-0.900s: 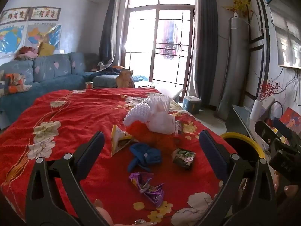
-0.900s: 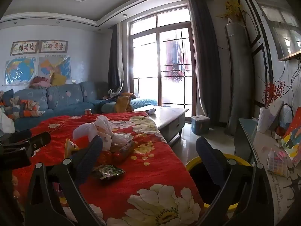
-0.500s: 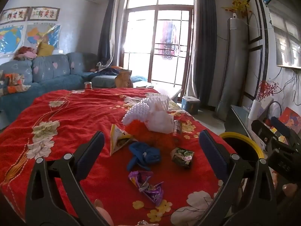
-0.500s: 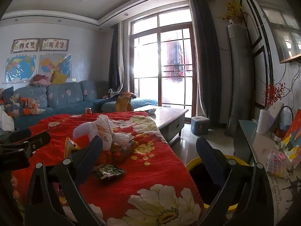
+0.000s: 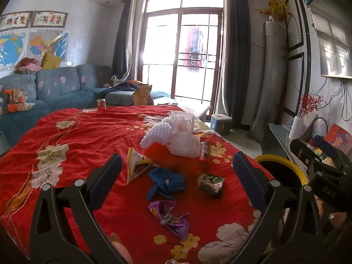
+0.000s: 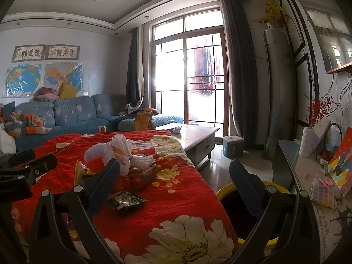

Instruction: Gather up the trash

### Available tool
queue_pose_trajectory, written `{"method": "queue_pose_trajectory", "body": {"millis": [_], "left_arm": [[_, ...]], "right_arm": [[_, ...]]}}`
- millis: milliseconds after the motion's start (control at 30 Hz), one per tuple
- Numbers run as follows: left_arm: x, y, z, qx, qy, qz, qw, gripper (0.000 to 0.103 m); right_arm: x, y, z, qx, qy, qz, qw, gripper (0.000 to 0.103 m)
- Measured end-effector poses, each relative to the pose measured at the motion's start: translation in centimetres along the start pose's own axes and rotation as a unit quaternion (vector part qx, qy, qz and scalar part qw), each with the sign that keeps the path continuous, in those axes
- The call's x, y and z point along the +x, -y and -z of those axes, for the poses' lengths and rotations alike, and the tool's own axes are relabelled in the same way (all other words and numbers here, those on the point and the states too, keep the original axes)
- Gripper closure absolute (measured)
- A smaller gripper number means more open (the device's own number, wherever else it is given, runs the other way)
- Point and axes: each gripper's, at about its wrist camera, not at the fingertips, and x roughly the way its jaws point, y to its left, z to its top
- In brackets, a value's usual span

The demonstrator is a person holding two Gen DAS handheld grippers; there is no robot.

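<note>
Trash lies on the red flowered cloth [image 5: 83, 136]: a purple wrapper [image 5: 170, 217], a blue crumpled piece [image 5: 166, 183], a green-black wrapper [image 5: 211, 183] [image 6: 126, 200], a yellow packet [image 5: 136, 166], and white foam netting [image 5: 173, 132] [image 6: 118, 151]. My left gripper [image 5: 176, 173] is open and empty, hovering over the wrappers. My right gripper [image 6: 173, 176] is open and empty above the table's right edge, also seen in the left wrist view [image 5: 323, 165]. A yellow-rimmed black bin [image 5: 283, 176] [image 6: 248, 211] stands right of the table.
A blue sofa [image 5: 55, 92] runs along the left wall. A coffee table [image 6: 198, 136] and a small blue stool [image 6: 233, 146] stand beyond the cloth. A side shelf [image 6: 312, 176] with a white vase [image 6: 307, 142] and clutter is at right.
Both grippers have stayed open. The left wrist view has shifted slightly; the trash has not moved.
</note>
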Motion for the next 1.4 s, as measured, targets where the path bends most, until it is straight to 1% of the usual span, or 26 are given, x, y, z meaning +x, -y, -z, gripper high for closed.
{"method": "queue_pose_trajectory", "body": {"millis": [1067, 1400], "left_arm": [[-0.06, 0.21, 0.24, 0.010, 0.001, 0.002, 0.9999, 0.011], [0.34, -0.18, 0.34, 0.003, -0.010, 0.002, 0.9999, 0.011]], "right_arm": [[0.16, 0.29, 0.00, 0.004, -0.004, 0.002, 1.000, 0.006], [0.62, -0.24, 0.56, 0.001, -0.014, -0.004, 1.000, 0.006]]}}
